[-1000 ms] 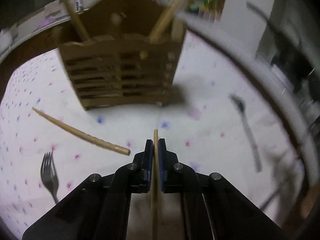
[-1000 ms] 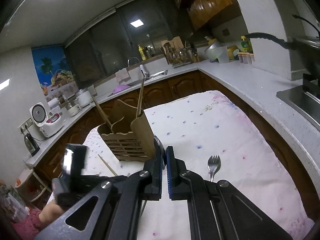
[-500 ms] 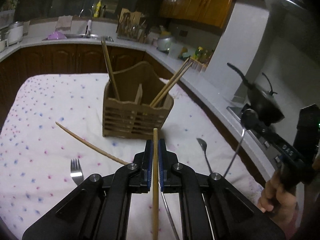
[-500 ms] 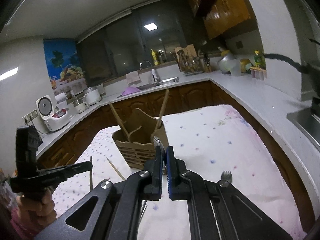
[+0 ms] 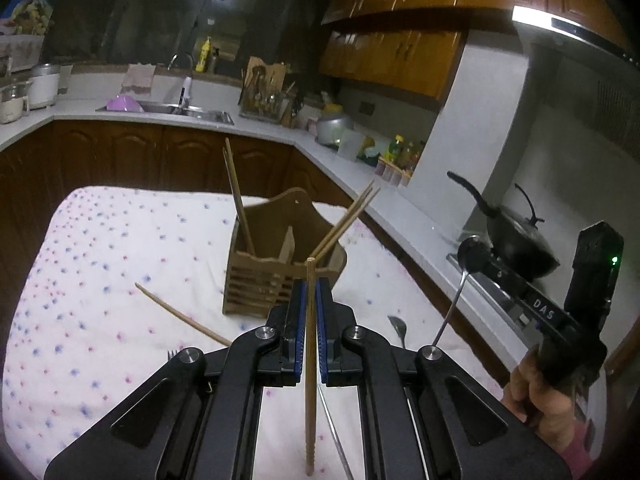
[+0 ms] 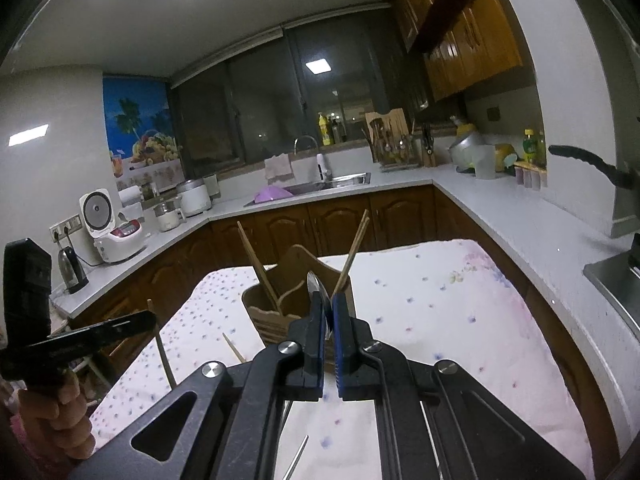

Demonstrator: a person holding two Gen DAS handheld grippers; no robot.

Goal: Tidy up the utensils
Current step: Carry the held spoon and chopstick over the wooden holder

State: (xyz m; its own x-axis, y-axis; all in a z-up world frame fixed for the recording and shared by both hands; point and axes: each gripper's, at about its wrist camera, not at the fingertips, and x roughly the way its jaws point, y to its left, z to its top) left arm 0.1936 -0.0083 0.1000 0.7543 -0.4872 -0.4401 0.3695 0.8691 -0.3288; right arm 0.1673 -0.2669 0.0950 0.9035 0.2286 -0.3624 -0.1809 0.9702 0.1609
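My left gripper (image 5: 310,286) is shut on a wooden chopstick (image 5: 309,380), whose tip pokes out above the pads. It hovers above the table, short of the wooden utensil holder (image 5: 276,276). The holder has one chopstick (image 5: 239,200) in its left slot and two (image 5: 350,218) leaning right. My right gripper (image 6: 328,302) is shut on a metal spoon (image 6: 314,282), bowl up, in front of the holder (image 6: 276,320). In the left wrist view that held spoon (image 5: 466,258) hangs at the right. The left gripper (image 6: 132,322) with its chopstick (image 6: 162,348) shows at the left of the right wrist view.
On the dotted white tablecloth (image 5: 100,264) lie a loose chopstick (image 5: 180,316), a fork (image 5: 173,356) half hidden by my gripper, and a spoon (image 5: 398,325). A counter with a black wok (image 5: 516,236) runs along the right; a sink (image 6: 320,186) is at the back.
The left gripper has risen and tilted up with its chopstick, so the holder now sits lower and farther off. The right gripper has lifted a little with the spoon.
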